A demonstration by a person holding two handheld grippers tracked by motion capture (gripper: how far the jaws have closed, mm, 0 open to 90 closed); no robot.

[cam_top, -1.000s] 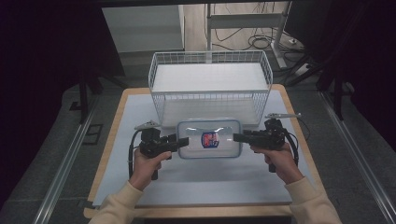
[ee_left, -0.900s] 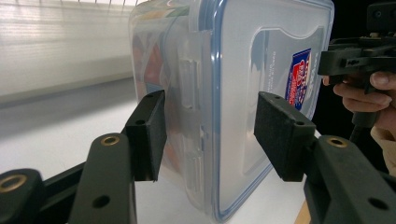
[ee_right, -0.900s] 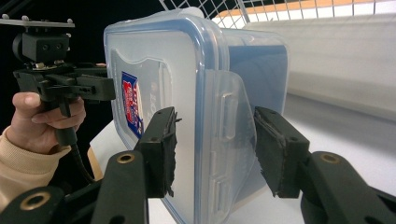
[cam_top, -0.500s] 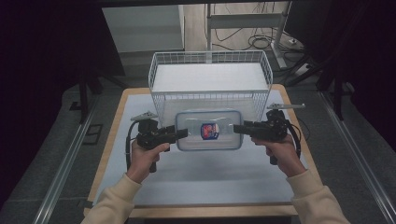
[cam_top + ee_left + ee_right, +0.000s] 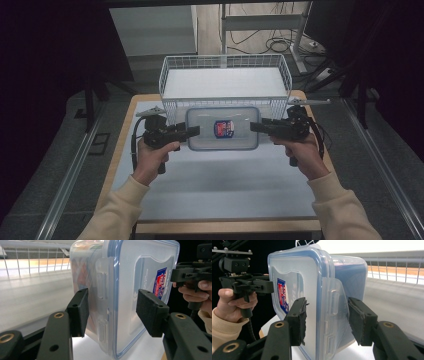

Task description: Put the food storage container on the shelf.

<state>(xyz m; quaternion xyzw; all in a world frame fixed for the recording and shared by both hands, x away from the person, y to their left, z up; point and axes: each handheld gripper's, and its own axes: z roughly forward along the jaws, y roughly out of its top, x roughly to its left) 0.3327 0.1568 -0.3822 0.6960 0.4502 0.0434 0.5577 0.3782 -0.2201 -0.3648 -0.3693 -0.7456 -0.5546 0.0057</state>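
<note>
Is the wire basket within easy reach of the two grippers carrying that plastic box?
Probably yes. The basket stands open-topped right behind the box, which the left gripper and right gripper hold at its ends; nothing lies between.

A clear plastic box with a blue-rimmed, clipped-on lid and a red-and-blue label lies level, lid up, off the table just in front of the wire basket, held at both short ends.
</note>
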